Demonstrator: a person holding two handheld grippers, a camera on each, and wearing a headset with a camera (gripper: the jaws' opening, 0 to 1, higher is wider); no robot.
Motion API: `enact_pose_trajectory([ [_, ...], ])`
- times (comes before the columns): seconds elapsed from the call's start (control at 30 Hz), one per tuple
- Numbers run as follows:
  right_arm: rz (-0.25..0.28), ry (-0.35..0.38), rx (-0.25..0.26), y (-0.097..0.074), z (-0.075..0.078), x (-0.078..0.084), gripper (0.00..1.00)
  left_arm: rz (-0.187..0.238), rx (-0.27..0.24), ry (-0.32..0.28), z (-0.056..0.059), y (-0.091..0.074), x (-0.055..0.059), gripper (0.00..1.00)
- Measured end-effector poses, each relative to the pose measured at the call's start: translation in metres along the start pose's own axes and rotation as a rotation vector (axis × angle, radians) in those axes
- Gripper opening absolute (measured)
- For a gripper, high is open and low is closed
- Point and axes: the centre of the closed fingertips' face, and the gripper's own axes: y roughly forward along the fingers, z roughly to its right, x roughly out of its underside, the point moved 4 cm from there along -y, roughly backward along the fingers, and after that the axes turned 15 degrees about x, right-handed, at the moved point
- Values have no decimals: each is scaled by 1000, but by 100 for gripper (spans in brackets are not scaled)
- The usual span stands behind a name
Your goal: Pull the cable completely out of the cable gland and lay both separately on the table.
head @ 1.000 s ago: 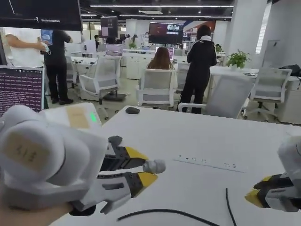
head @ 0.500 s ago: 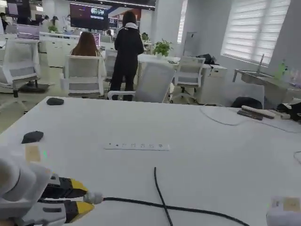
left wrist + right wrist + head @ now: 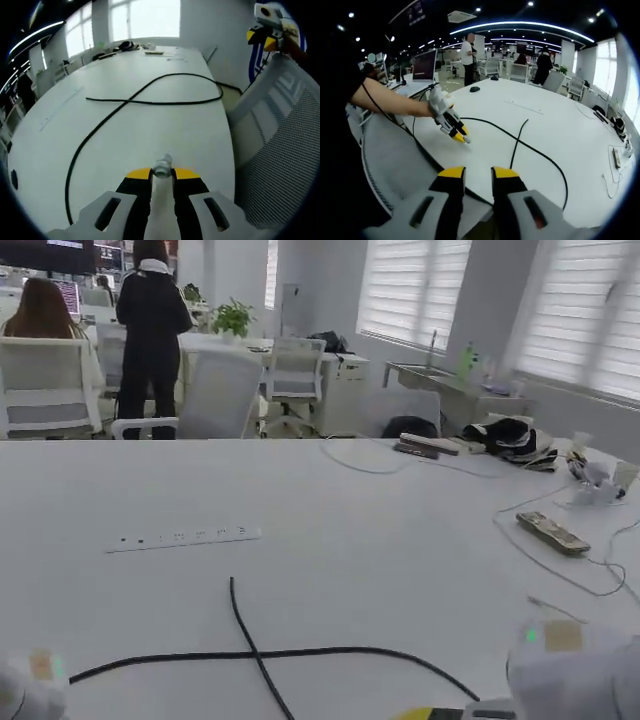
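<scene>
A small, pale grey, cylindrical cable gland [image 3: 162,164] is pinched between the yellow-tipped jaws of the left gripper [image 3: 162,173], its rounded end pointed forward. The jaws are pressed onto it from both sides, so that only the gland's own width is left between them. In the left gripper view the gland is held above the broad white table [image 3: 400,540], near its edge and apart from the thin black cable [image 3: 255,652]. Whether the gland is touched to the tabletop cannot be told. In the right gripper view the left gripper is seen at the end of a person's bare forearm [image 3: 390,102], with its tips lowered towards the table. The cable is laid flat on the table in a loose loop that is crossed over itself once. In the head view one strand is run from the lower left to the lower right. The other strand is laid across it, with a free end pointed towards a flat white socket strip [image 3: 180,537] farther back. To the right, the right gripper [image 3: 478,173] is held near the table's edge. Its yellow-tipped jaws are parted by a narrow gap, with nothing between them and nothing touched. A white mesh chair back [image 3: 285,140] is seen beside the table in the left gripper view.
</scene>
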Motion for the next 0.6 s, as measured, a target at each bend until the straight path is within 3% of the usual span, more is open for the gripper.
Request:
enact_pose_trajectory([
  [0.07,-3,-4,16,-5,2,0,20,-11,26,-29,2,6,6,17],
  [0.2,-7,-3,35,-12,6,3,20,-53,48,-25,9,13,14,18],
  [0.23,-12,-3,35,-12,6,4,21,-79,67,17,12,12,16,17],
  [0.27,-19,-5,31,-12,5,5,21,-55,33,-16,13,9,14,19],
  [0.3,-27,-8,26,-11,5,6,21,-79,29,-12,13,5,15,20],
  [0.37,-44,-15,18,-9,3,8,22,-76,15,-12,16,-7,13,21],
  [0.4,-53,-21,6,-6,0,8,23,-63,1,-18,18,-14,9,22],
  [0.47,-80,-32,-23,-1,-4,11,24,35,-38,-85,23,-35,-6,22],
  [0.5,-88,-40,-29,1,-6,11,24,112,-54,-121,27,-50,-17,22],
  [0.57,-90,-46,-37,8,-8,11,23,189,-86,-132,32,-73,-31,24],
  [0.6,-97,-40,-49,11,-11,13,23,208,-99,-128,38,-84,-37,25],
])
